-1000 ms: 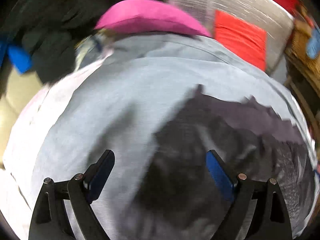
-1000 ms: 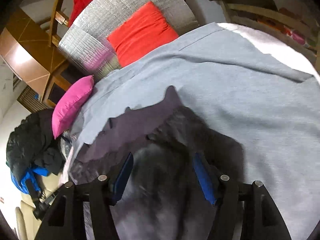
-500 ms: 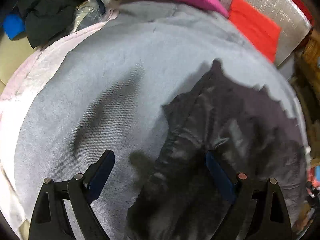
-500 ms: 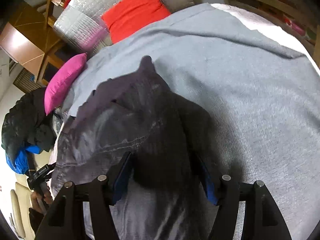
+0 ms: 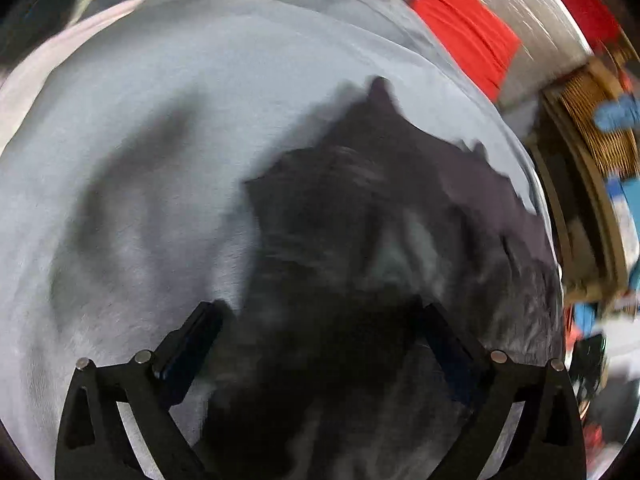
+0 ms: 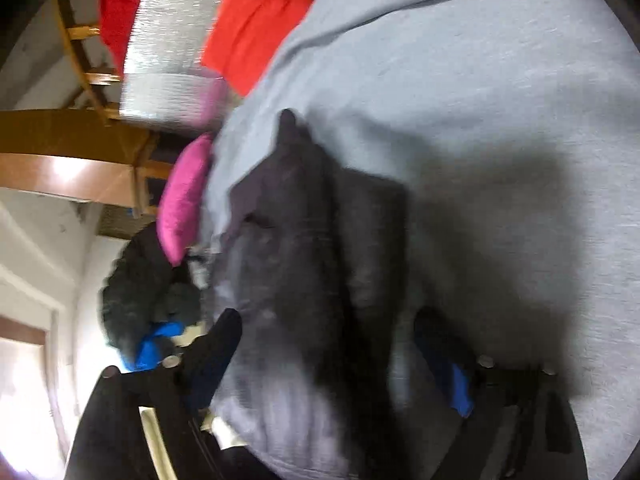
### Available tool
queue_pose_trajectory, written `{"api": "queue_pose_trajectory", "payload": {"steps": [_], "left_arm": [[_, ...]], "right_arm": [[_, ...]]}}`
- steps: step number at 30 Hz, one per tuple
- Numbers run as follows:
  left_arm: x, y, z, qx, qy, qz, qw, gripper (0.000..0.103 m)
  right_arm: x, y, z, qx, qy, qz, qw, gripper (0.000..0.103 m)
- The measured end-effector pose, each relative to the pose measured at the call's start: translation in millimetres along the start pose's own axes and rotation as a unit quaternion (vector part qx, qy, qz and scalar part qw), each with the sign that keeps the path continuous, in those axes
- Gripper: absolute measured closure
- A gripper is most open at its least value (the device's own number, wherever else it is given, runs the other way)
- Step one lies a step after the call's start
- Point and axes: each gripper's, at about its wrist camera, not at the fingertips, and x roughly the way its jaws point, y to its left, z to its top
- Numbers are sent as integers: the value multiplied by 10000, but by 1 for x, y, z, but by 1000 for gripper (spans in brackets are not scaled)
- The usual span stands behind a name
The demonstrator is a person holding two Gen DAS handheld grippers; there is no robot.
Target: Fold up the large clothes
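Grey cloth (image 5: 168,128) covers the big soft surface, and a dark grey garment (image 5: 360,232) lies on top of it in a rumpled heap. Both pictures are blurry.

The left gripper (image 5: 320,324) points down at the near part of the garment. Its jaws are wide apart, one on each side of the dark cloth, and hold nothing. The right gripper (image 6: 328,344) is tipped over to one side and hangs over the same garment (image 6: 296,248). Its jaws are wide apart too, with the cloth between them, not pinched.

Past the grey cloth (image 6: 480,92) sit a red cushion (image 6: 252,28), a pink cushion (image 6: 182,200) and a shiny silver sheet (image 6: 168,52). A wooden frame (image 6: 76,32) stands behind them. A black jacket (image 6: 140,288) with something blue lies at the left. The left view shows the red cushion (image 5: 464,36) too.

Half a second ago the right view was level; now it leans. The garment looked wider and flatter then; now it looks narrower and more bunched. The left gripper has come closer to the cloth.
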Motion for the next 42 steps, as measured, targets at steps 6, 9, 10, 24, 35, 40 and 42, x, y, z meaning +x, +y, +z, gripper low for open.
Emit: {"api": "queue_pose_trajectory", "payload": {"steps": [6,9,10,24,35,40,42], "left_arm": [[14,-26,-2,296,176,-239,9991,2],[8,-17,1,-80,-73,-610,9981,3],[6,-15,2,-146,-180,-657,9976,10],[21,-31,18,-102,-651,185,9977,36],[-15,-3,-12,-165,-488,211,9985,19],[-16,3,-20,-259,-579,39,9980,30],[-17,-4,-22,-265,-632,-138,9976,49]], "right_arm": [[48,35,-6,-640,235,-288,9973,11],[56,47,-11,-820,26,-659,9944,21],[56,50,-11,-860,-62,-795,9931,26],[56,69,16,-1153,-979,-1782,9723,60],[23,43,17,-395,-828,-1147,9891,35],[36,24,16,-253,-658,-1097,9915,38],[35,35,13,-485,-745,-1170,9891,55]]}}
